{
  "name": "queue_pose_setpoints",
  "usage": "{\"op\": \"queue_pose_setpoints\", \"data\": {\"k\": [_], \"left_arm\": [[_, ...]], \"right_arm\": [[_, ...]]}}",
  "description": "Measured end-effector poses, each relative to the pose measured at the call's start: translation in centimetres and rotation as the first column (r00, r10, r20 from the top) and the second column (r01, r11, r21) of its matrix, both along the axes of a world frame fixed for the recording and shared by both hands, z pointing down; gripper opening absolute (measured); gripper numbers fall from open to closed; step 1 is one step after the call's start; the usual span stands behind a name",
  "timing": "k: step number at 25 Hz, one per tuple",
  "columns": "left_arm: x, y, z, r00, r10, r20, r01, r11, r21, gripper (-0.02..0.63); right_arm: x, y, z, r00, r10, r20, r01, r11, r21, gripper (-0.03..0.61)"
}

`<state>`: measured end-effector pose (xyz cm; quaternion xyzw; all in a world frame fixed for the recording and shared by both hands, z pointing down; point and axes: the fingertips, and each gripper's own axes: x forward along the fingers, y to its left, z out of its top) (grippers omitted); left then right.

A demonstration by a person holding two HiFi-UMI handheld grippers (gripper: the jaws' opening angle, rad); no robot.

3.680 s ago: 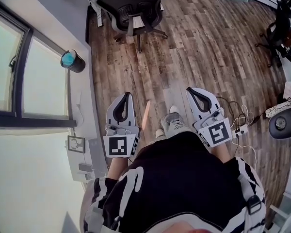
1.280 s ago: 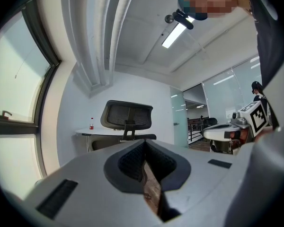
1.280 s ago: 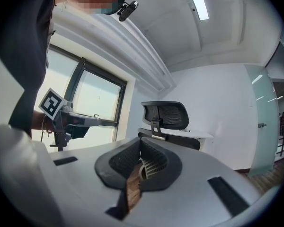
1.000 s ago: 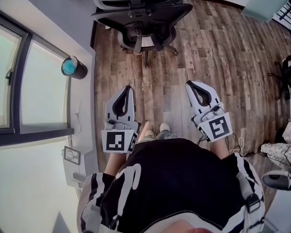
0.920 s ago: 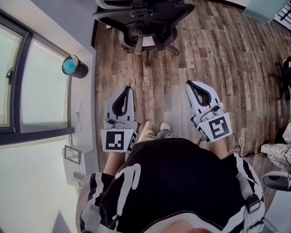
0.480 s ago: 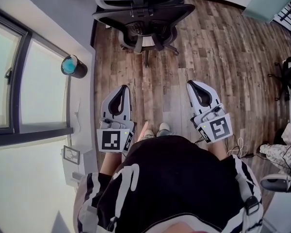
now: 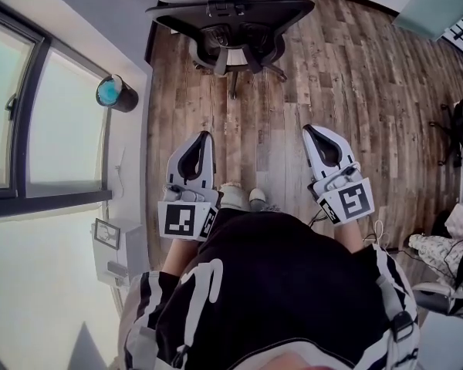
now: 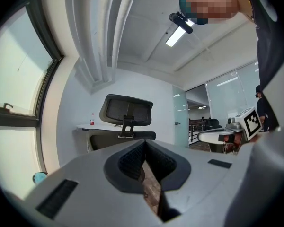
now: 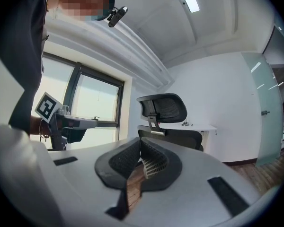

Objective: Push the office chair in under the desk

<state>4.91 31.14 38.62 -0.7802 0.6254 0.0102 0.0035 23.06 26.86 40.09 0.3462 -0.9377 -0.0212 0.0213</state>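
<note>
Both grippers are pressed together and empty: your left gripper [image 7: 204, 136] and right gripper [image 7: 309, 129] sit side by side, low over the floor [image 7: 355, 91]. The office chair [image 7: 230, 21] stands straight ahead, well apart from both, its back toward you and the desk [image 9: 201, 126] just beyond it. It lines up slightly nearer your left gripper, so the push looks like straight forward toward the desk's near edge.
</note>
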Motion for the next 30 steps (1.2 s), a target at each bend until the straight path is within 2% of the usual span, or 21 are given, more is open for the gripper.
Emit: {"op": "queue_pose_setpoints", "data": {"k": [3,7,17,30], "left_arm": [[-0.7,0.2,1.0,1.000,-0.022,0.006,0.023,0.999,-0.027,0.008],[-1.8,-0.9,0.7,0.999,-0.046,-0.001,0.046,0.999,-0.012,0.008],[-2.7,-4.9,-0.8,1.000,-0.020,0.014,0.020,0.999,0.031,0.008],[-4.9,-10.8,-1.2,1.000,-0.005,0.008,0.005,0.999,0.033,0.008]], "right_arm": [[-0.3,-0.1,0.7,1.000,-0.009,0.008,0.010,1.000,-0.022,0.011],[-1.1,-0.7,0.5,1.000,-0.024,-0.001,0.024,1.000,-0.010,0.011],[-2.3,-4.3,-1.2,1.000,-0.009,0.005,0.008,1.000,0.029,0.011],[-3.4,-9.4,-1.7,0.999,0.032,-0.004,-0.032,0.999,0.032,0.011]]}}
